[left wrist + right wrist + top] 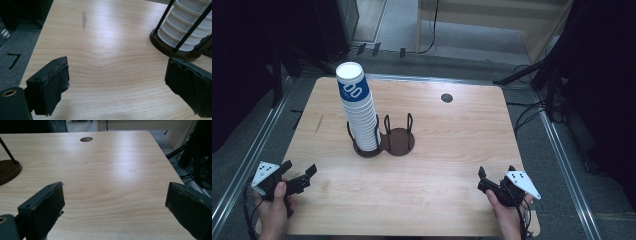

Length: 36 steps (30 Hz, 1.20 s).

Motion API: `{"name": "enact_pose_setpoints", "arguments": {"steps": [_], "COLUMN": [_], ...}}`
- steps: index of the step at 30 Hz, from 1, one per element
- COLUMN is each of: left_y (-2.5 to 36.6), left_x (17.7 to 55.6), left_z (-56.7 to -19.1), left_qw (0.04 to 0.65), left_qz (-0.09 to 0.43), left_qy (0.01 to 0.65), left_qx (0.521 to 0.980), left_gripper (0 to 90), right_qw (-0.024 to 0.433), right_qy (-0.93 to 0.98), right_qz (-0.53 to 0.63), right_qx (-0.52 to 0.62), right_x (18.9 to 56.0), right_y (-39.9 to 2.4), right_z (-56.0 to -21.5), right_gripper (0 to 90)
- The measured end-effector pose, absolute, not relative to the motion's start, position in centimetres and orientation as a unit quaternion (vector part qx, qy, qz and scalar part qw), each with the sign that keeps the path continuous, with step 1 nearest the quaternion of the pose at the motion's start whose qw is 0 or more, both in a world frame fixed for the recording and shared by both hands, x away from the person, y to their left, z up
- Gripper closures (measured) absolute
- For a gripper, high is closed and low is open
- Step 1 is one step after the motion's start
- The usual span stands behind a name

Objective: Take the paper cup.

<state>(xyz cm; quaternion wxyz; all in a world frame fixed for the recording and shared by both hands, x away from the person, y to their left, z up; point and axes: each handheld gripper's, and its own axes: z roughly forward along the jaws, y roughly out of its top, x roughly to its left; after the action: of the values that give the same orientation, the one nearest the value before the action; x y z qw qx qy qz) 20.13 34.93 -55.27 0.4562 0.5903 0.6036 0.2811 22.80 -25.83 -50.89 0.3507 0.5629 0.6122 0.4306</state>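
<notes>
Both grippers, left (301, 176) and right (495, 177), rest wide open and empty on the near tabletop (442, 145); the tall upright stack of white paper cups (358, 109) in its dark wire holder (382, 142) lies far-right of the nearer left one.

Stack of cups (357, 107): tall column of white paper cups, nested mouth-down, the top one bearing a blue band with white lettering. It leans slightly left. It stands in the left ring of a dark two-ring holder (401, 141) with thin upright rods, left of the table's centre; the right ring holds nothing.
</notes>
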Motion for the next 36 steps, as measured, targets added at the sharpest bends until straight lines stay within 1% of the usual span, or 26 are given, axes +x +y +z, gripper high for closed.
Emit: {"name": "enact_pose_setpoints", "arguments": {"steps": [12, 23, 25, 27, 28, 30, 31, 33, 34, 36], "left_y": [35.0, 35.0, 35.0, 34.9, 34.9, 34.9, 34.9, 34.9, 34.9, 34.9], "left_x": [20.1, 20.0, 20.0, 20.1, 20.1, 20.1, 20.1, 20.0, 20.1, 20.0], "left_z": [-55.3, -55.3, -55.3, -55.3, -55.3, -55.3, -55.3, -55.3, -55.3, -55.3], "left_qw": [0.459, 0.46, 0.458, 0.458, 0.458, 0.458, 0.458, 0.458, 0.458, 0.458], "left_qz": [0.279, 0.281, 0.281, 0.28, 0.279, 0.28, 0.28, 0.282, 0.282, 0.282], "left_qy": [0.603, 0.603, 0.604, 0.603, 0.603, 0.602, 0.602, 0.602, 0.602, 0.602], "left_qx": [0.59, 0.588, 0.589, 0.59, 0.59, 0.591, 0.591, 0.59, 0.59, 0.59], "left_gripper": [6.0, 6.0, 6.0, 6.0, 6.0, 6.0, 6.0, 6.0, 6.0, 6.0], "right_qw": [0.34, 0.324, 0.318, 0.318, 0.315, 0.314, 0.314, 0.314, 0.311, 0.31], "right_qy": [0.623, 0.643, 0.648, 0.649, 0.655, 0.657, 0.663, 0.664, 0.666, 0.667], "right_qz": [0.446, 0.466, 0.473, 0.474, 0.474, 0.474, 0.475, 0.477, 0.482, 0.482], "right_qx": [0.545, 0.514, 0.505, 0.503, 0.498, 0.495, 0.485, 0.482, 0.477, 0.476], "right_x": [24.0, 25.5, 26.2, 26.4, 26.8, 26.9, 27.2, 27.3, 27.6, 27.7], "right_y": [-22.9, -18.7, -17.3, -17.0, -16.0, -15.6, -14.5, -14.2, -13.2, -12.9], "right_z": [-49.0, -47.2, -46.5, -46.4, -46.1, -45.9, -45.5, -45.3, -45.0, -44.8], "right_gripper": [2.1, 1.7, 1.7, 1.7, 1.7, 1.7, 1.7, 1.7, 1.7, 1.7]}}
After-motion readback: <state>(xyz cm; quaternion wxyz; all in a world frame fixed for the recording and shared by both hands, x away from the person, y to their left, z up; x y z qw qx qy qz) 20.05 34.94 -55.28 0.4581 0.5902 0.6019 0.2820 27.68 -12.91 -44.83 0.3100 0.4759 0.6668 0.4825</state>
